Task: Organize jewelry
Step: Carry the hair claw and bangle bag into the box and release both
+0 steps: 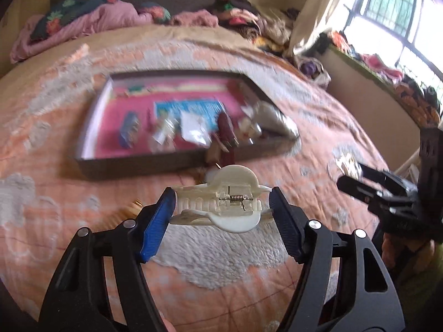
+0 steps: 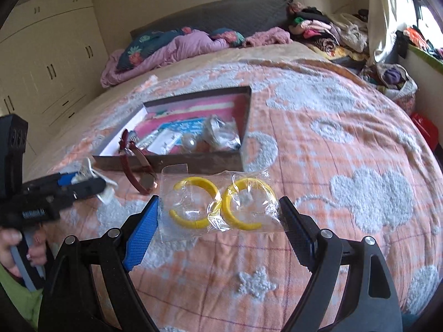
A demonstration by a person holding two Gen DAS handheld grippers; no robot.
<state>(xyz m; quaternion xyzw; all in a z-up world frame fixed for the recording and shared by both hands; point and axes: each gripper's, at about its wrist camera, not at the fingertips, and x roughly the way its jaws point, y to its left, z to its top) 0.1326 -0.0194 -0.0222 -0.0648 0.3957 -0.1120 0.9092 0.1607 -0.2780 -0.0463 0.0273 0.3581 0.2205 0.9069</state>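
Note:
My left gripper [image 1: 223, 206] is shut on a white hair claw clip [image 1: 224, 202], held above the bedspread in front of the box; it also shows in the right wrist view [image 2: 91, 182]. The shallow box [image 1: 91, 116] with a pink lining holds several small packets and jewelry pieces. A dark red watch [image 2: 138, 166] hangs over the box's [image 2: 246, 110] front wall. My right gripper [image 2: 218, 213] is open, its fingers on either side of a clear packet with two yellow hoops [image 2: 221, 204] lying on the bed. The right gripper also appears at the right in the left wrist view [image 1: 351, 177].
The bed is covered by an orange and white quilt [image 2: 332, 138]. Crumpled pink bedding [image 2: 171, 49] and a pile of clothes [image 2: 326, 30] lie at the headboard. A small gold item [image 1: 133, 207] lies on the quilt left of the left gripper. Wardrobes [image 2: 55, 63] stand left.

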